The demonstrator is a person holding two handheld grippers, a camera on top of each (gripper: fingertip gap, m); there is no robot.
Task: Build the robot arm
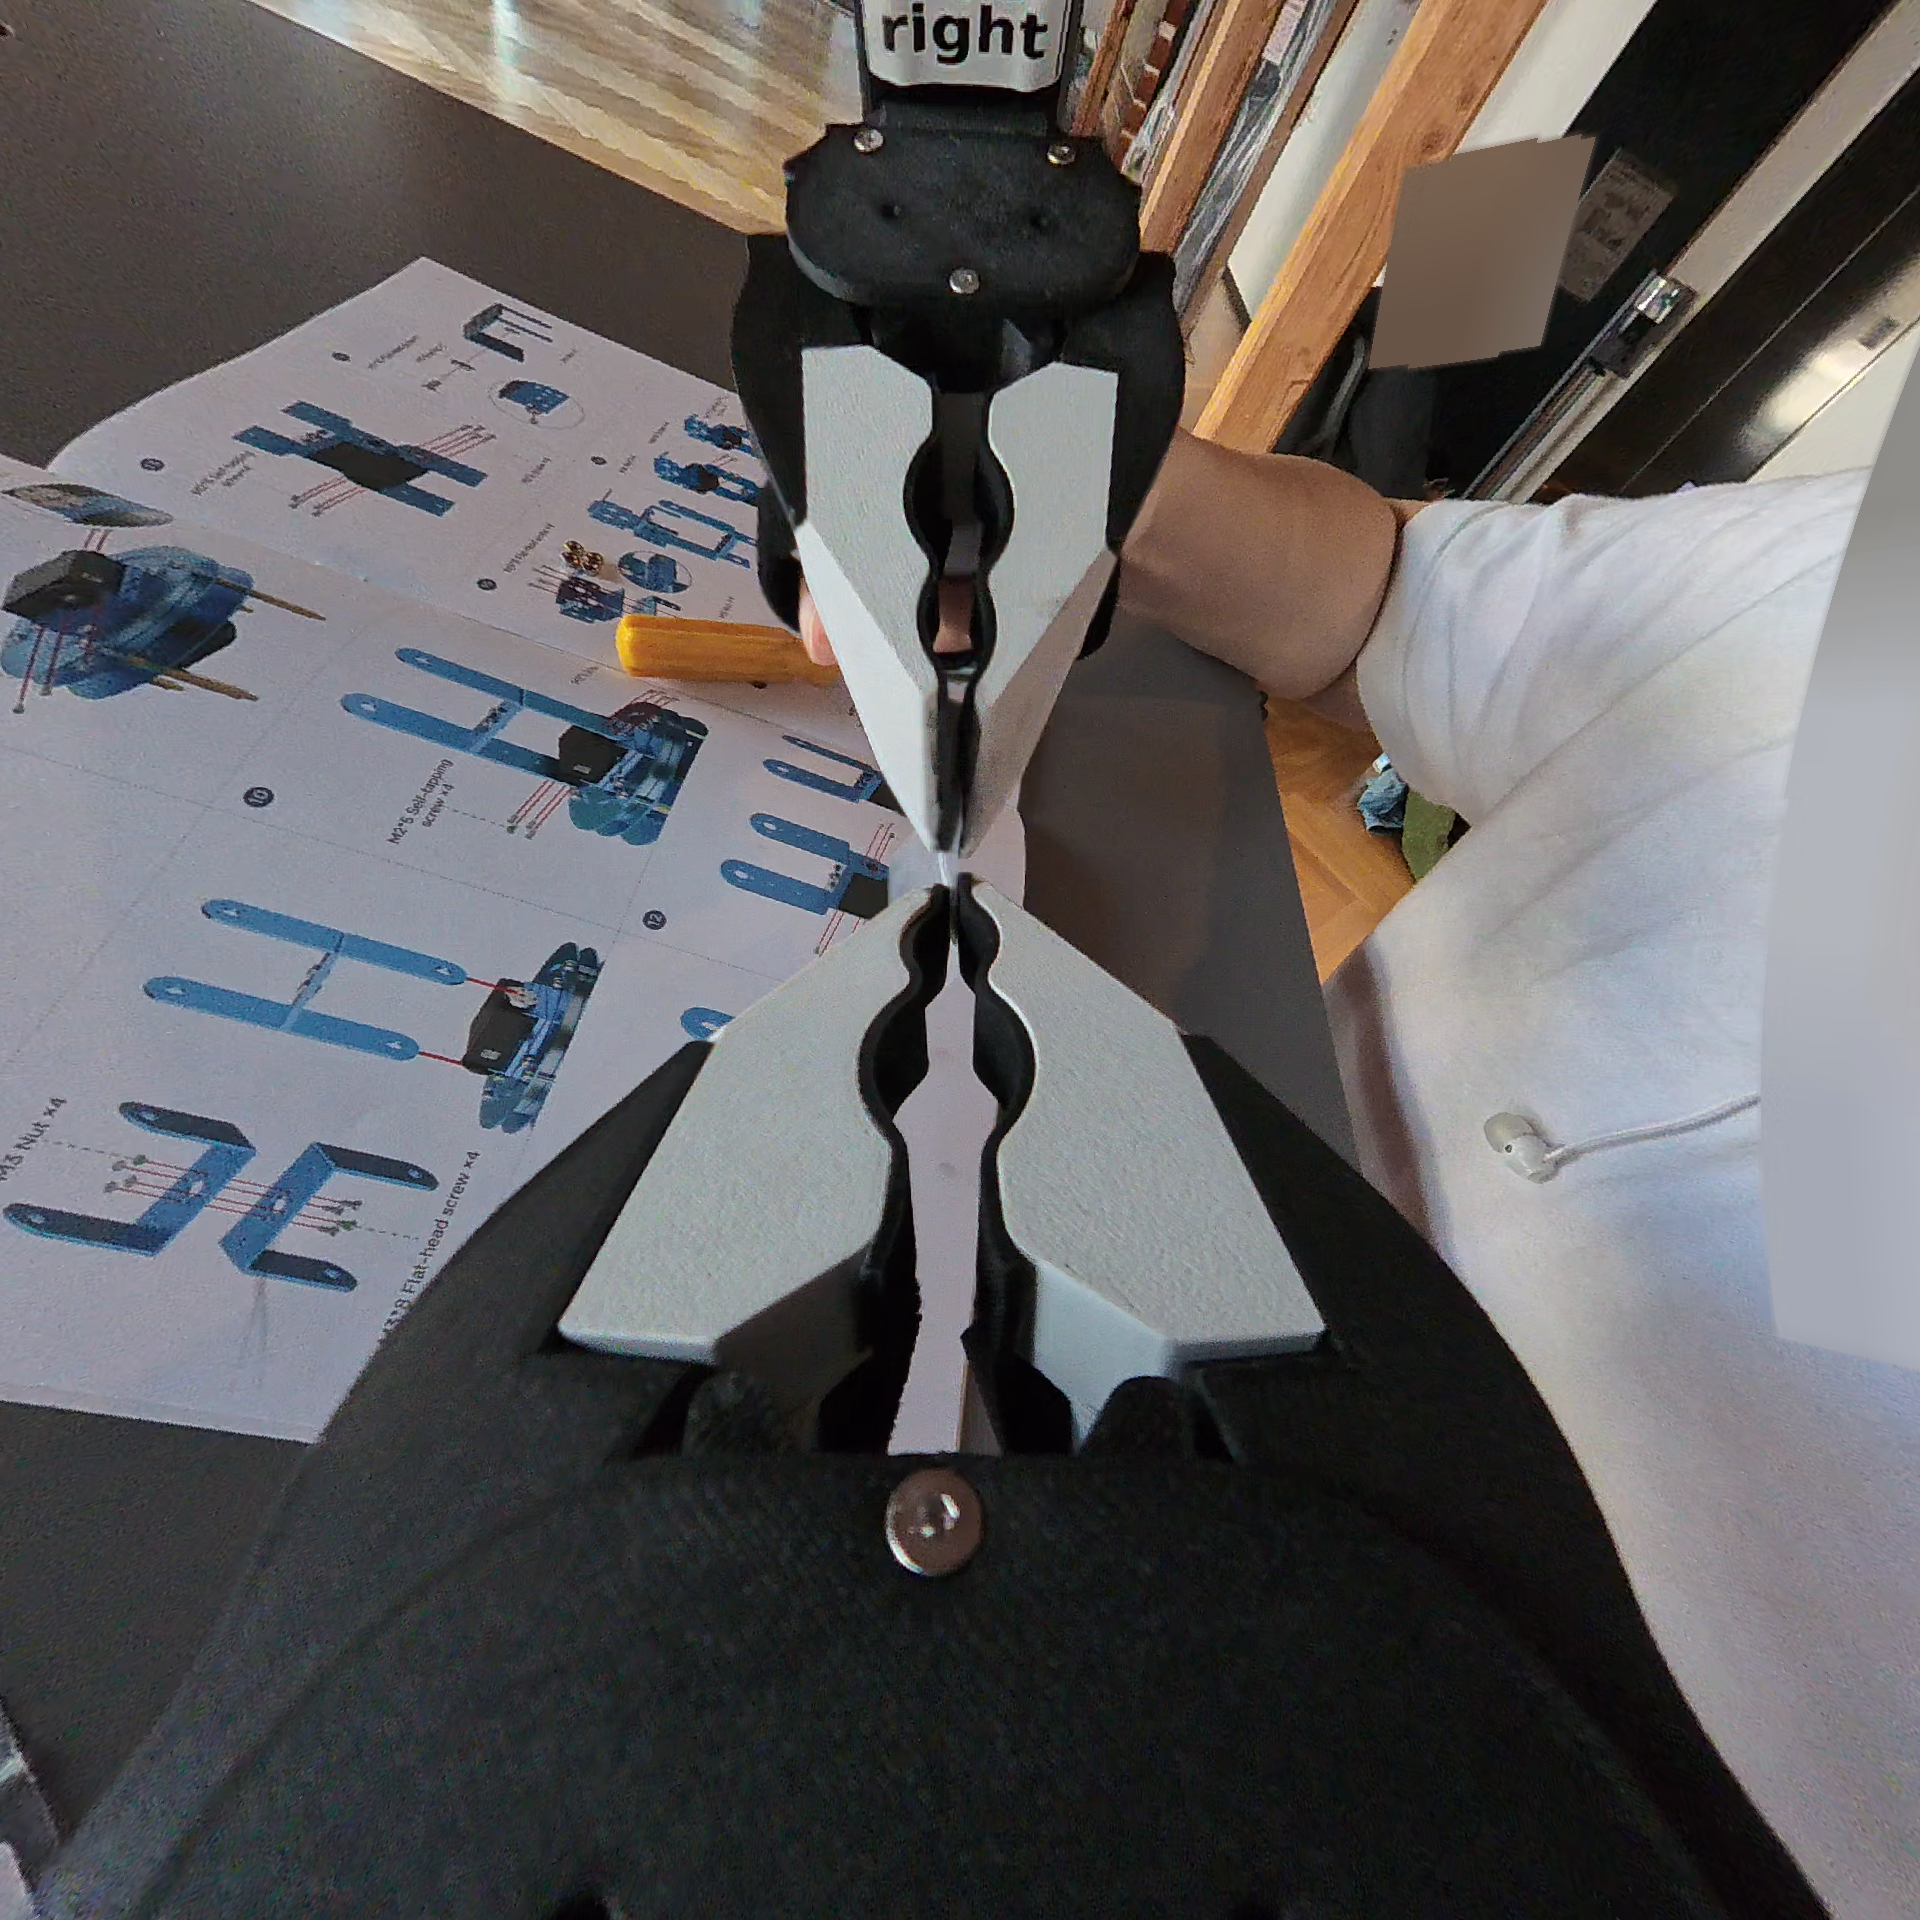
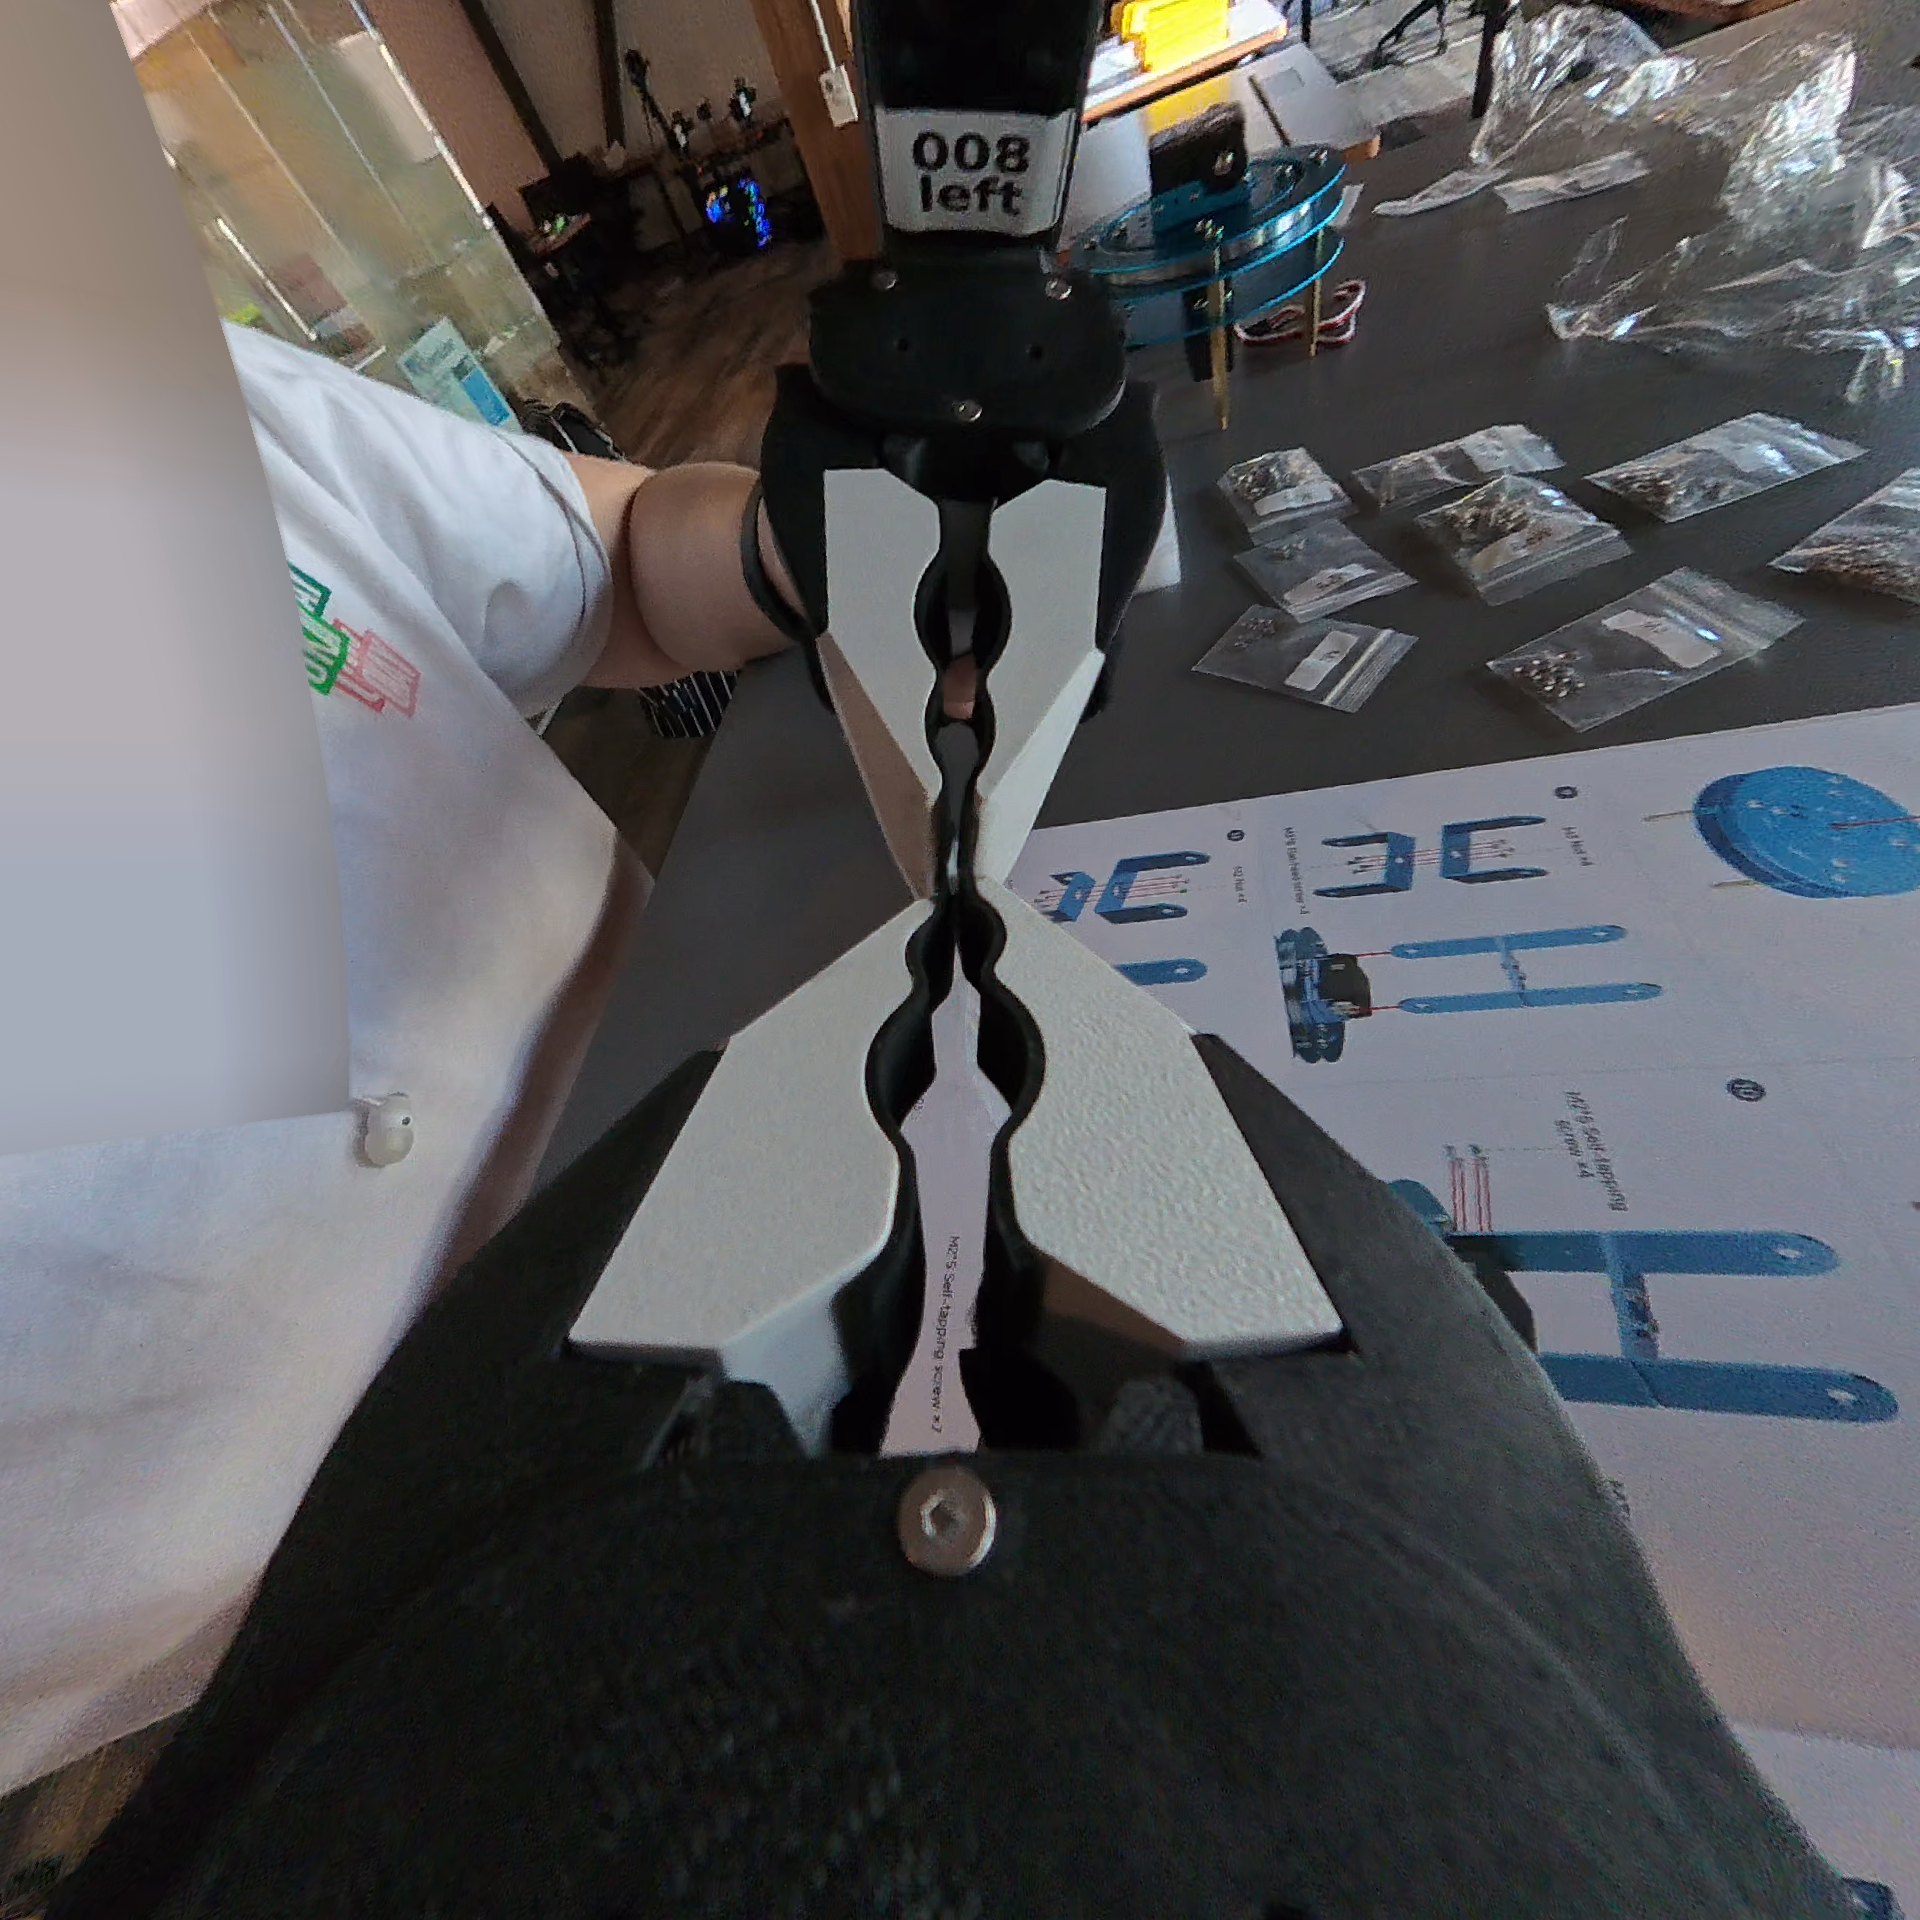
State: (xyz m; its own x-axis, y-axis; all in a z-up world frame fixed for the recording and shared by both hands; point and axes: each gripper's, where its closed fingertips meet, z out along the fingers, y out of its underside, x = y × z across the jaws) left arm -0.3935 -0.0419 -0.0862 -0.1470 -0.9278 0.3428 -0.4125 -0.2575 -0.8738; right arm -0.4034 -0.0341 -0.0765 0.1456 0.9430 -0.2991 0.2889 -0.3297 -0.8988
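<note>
Left wrist view: we had the left gripper right in the foreground, jaws squeezed together at the tips, only the wavy slot behind them showing any gap. Nose to nose with it sat the right gripper, jaws likewise pinched closed at the tips. Between the two sets of tips we caught a tiny white speck; we could not tell what it was, or whether either gripper was pinching it.

Below and left of the jaws lay the printed assembly sheet on the dark table. Beyond the tips and to their left rested an orange handle, with a few small brass pieces just past it on the sheet. Right of the jaws came the person's white shirt and a dangling earbud.

In the right wrist view, far to the right of the jaws, we saw small clear bags of hardware laid out beyond the sheet. Farther off stood a blue disc assembly and crumpled plastic wrap.
</note>
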